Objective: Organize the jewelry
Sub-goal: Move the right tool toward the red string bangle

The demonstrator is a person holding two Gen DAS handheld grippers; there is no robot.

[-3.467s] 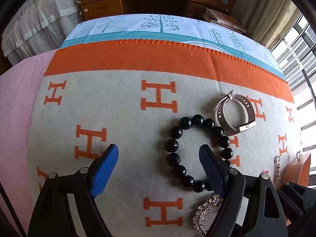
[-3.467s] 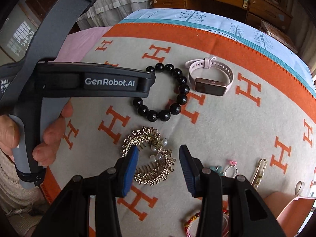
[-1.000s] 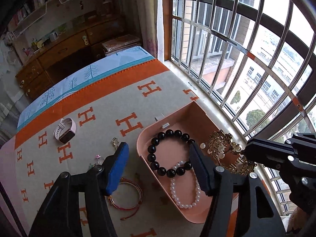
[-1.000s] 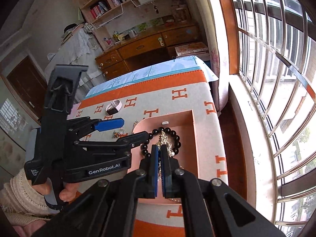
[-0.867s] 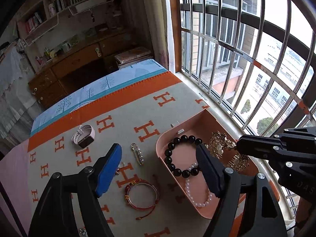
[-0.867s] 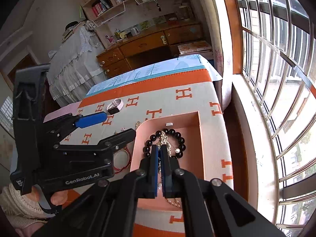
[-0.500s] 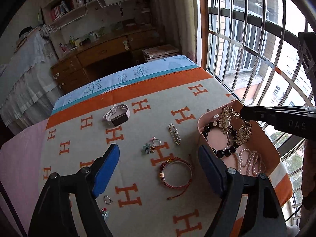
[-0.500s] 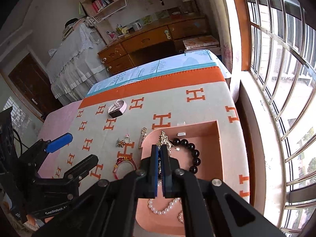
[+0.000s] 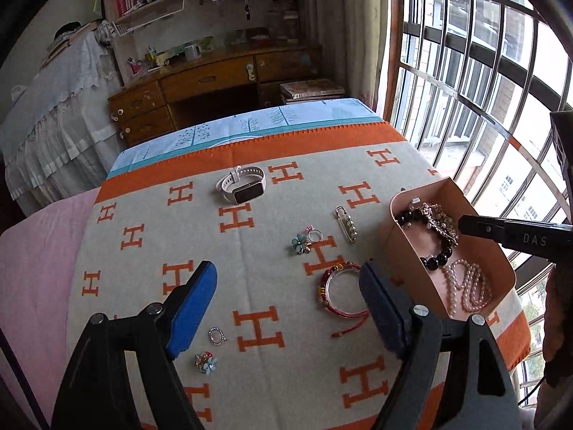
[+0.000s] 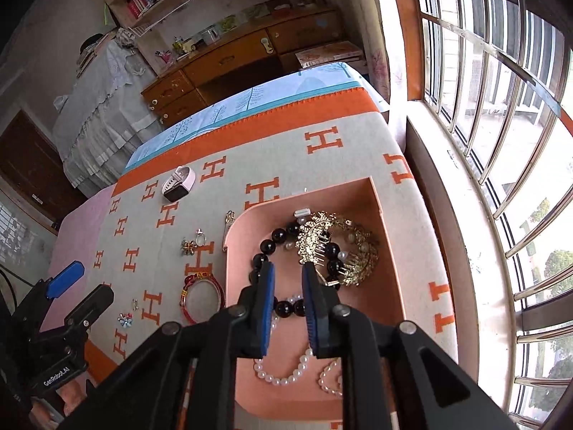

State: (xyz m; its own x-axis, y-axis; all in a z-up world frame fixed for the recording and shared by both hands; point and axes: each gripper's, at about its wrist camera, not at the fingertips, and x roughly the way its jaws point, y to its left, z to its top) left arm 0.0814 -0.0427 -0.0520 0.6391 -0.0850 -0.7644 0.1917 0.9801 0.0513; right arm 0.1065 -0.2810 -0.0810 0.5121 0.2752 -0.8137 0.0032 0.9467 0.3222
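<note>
A: Where is the gold comb (image 10: 336, 247) seen?

B: In the pink tray (image 10: 390, 286), upper right of the right tongs (image 10: 288, 306), now opening, apparently released.

A: The left tongs (image 9: 286, 308)?

B: Held wide apart; the red bangle (image 9: 342, 292) lies nearest.

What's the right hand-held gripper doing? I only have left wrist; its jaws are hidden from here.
Observer: The right hand-held gripper is opening its jaws and nothing is between them. The gold hair comb lies free in the pink tray.
Operator: Room left in that tray?
Observer: Yes, there's bare floor along the window-side wall, beside the comb.
Operator: Pearls clear of the fingers?
Observer: Can't tell. The pearl necklace runs out of sight beneath them, at the tray's near end.
</note>
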